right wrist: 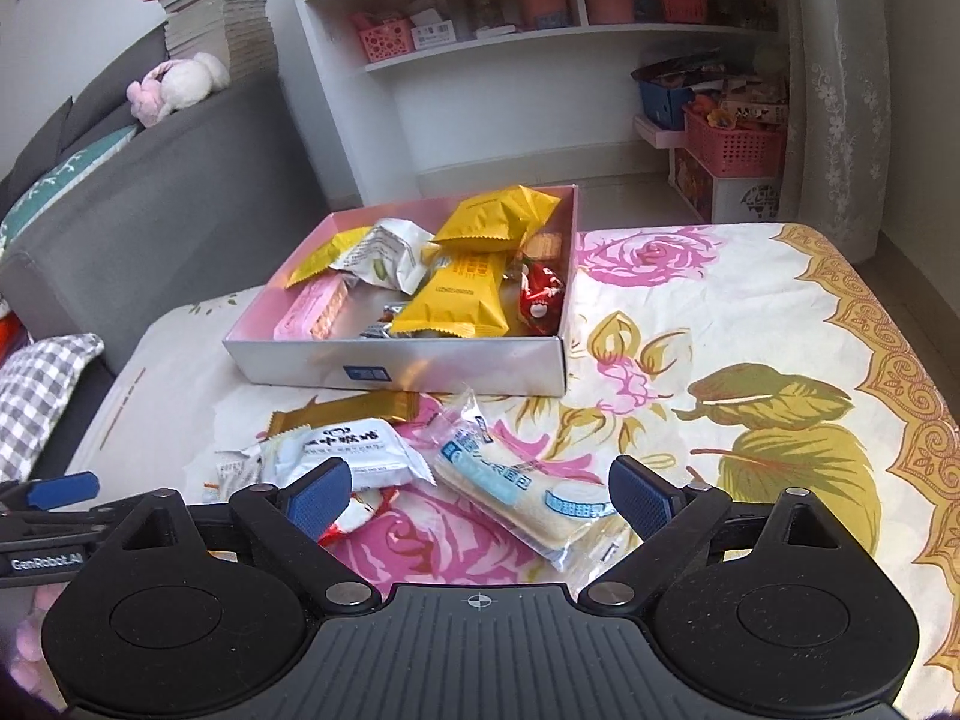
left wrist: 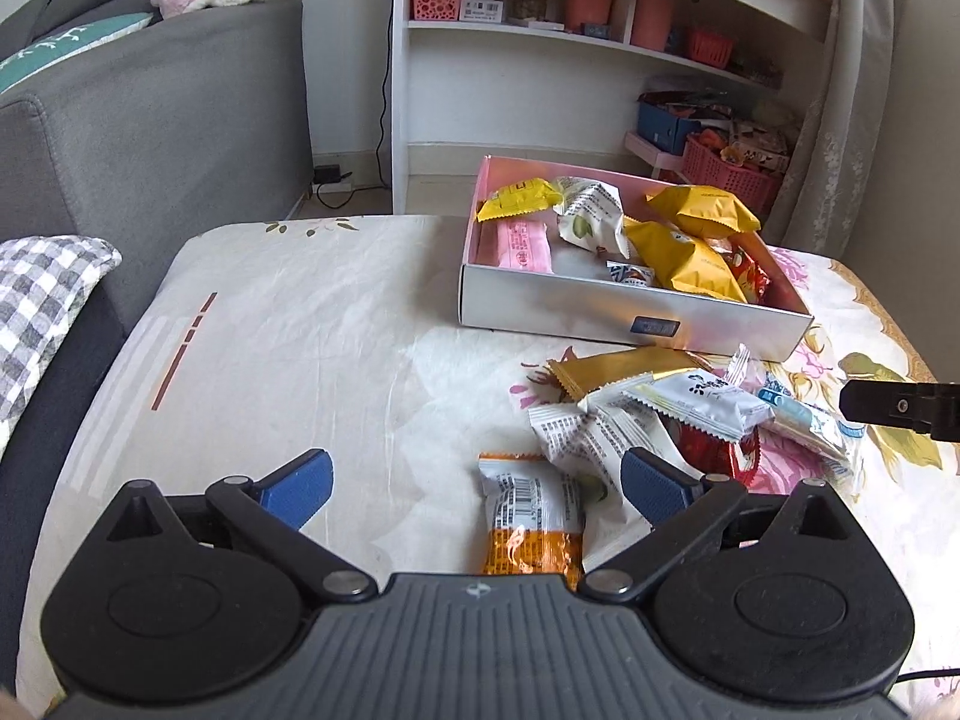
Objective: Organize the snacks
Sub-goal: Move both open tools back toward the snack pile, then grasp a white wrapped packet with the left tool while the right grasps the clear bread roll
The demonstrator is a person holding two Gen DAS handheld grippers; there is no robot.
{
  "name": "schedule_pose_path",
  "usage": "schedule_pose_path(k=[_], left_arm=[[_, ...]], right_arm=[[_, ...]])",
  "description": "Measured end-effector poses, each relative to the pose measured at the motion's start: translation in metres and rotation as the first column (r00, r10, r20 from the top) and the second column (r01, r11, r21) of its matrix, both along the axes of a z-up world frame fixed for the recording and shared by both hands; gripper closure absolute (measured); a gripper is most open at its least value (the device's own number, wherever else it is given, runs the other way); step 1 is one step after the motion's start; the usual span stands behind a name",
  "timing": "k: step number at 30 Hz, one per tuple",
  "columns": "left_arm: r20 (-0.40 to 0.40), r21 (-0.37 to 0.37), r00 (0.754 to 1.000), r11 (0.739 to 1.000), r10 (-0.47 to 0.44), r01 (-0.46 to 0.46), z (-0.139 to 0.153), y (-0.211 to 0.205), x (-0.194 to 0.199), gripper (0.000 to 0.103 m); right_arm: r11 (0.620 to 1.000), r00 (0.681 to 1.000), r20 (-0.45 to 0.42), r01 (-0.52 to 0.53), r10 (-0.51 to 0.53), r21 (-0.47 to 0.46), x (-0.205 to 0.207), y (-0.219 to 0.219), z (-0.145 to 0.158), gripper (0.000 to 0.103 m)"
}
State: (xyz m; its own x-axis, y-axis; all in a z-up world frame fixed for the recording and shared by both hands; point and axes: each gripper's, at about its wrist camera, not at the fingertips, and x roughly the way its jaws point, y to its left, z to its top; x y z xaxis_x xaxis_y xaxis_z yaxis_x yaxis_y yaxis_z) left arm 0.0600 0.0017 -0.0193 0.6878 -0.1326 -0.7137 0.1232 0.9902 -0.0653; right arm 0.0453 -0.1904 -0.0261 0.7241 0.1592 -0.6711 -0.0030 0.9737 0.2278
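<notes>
A white box [left wrist: 600, 312] [right wrist: 420, 366] with a pink inside holds several snacks: yellow packets [left wrist: 699, 210] [right wrist: 462, 294], a pink bar [left wrist: 522, 243] and a red one [right wrist: 540, 294]. In front of it a loose pile lies on the flowered cloth: a gold bar [left wrist: 612, 369] [right wrist: 348, 408], a white packet [left wrist: 702, 402] [right wrist: 354, 450] and a clear blue-and-white pack [right wrist: 516, 492]. My left gripper [left wrist: 477, 483] is open, with an orange-and-white packet [left wrist: 534, 516] lying between its fingers, untouched. My right gripper [right wrist: 480, 498] is open low over the clear pack.
A grey sofa [left wrist: 150, 138] with a checked cushion [left wrist: 42, 306] stands on the left. A white shelf unit [left wrist: 540, 60] and pink baskets [right wrist: 732, 144] stand behind the table. The cloth's left part [left wrist: 288, 330] is bare.
</notes>
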Motion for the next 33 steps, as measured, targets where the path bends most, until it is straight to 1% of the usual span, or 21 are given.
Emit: schedule_pose_path(k=[2,7,11,14,18,22,23,28,31,33], left_arm=[[0.006,0.002,1.000,1.000,-0.024,0.024,-0.004,0.001,-0.006,0.001],[0.032,0.048,0.996,0.995,-0.085,0.083,-0.012,-0.006,-0.017,0.001],[0.044,0.050,0.992,0.992,-0.114,0.112,-0.016,-0.014,-0.019,0.001],[0.055,0.041,0.992,0.993,-0.114,0.112,-0.017,-0.020,-0.018,0.003],[0.054,0.000,0.993,0.994,-0.106,0.106,-0.017,-0.028,-0.015,0.012],[0.049,-0.030,0.993,0.994,-0.103,0.105,-0.015,-0.037,-0.011,0.021],[0.044,-0.043,0.994,0.994,-0.097,0.099,-0.015,-0.038,-0.009,0.023],[-0.001,-0.094,0.997,0.993,-0.072,0.071,-0.020,-0.045,0.000,0.038],[-0.023,-0.111,0.998,0.992,-0.059,0.057,-0.023,-0.050,0.005,0.043],[-0.032,-0.116,0.998,0.992,-0.054,0.050,-0.025,-0.053,0.008,0.044]], right_arm=[[0.999,1.000,0.000,-0.013,0.013,-0.045,-0.002,-0.002,-0.008,0.008],[0.987,0.999,0.003,-0.049,0.049,-0.151,-0.007,-0.008,-0.026,0.008],[0.979,0.997,-0.006,-0.072,0.072,-0.188,-0.006,-0.010,-0.035,0.008],[0.975,0.996,0.001,-0.085,0.087,-0.206,-0.005,-0.008,-0.039,0.008],[0.966,0.994,0.000,-0.105,0.108,-0.237,0.000,-0.004,-0.043,0.008],[0.961,0.992,-0.003,-0.121,0.125,-0.247,0.008,0.000,-0.047,0.008],[0.961,0.992,-0.004,-0.125,0.128,-0.246,0.009,0.001,-0.048,0.008],[0.958,0.989,-0.015,-0.149,0.149,-0.247,0.016,0.004,-0.054,0.008],[0.957,0.989,-0.016,-0.148,0.149,-0.251,0.020,0.005,-0.056,0.008],[0.960,0.989,-0.014,-0.144,0.145,-0.240,0.023,0.004,-0.057,0.008]])
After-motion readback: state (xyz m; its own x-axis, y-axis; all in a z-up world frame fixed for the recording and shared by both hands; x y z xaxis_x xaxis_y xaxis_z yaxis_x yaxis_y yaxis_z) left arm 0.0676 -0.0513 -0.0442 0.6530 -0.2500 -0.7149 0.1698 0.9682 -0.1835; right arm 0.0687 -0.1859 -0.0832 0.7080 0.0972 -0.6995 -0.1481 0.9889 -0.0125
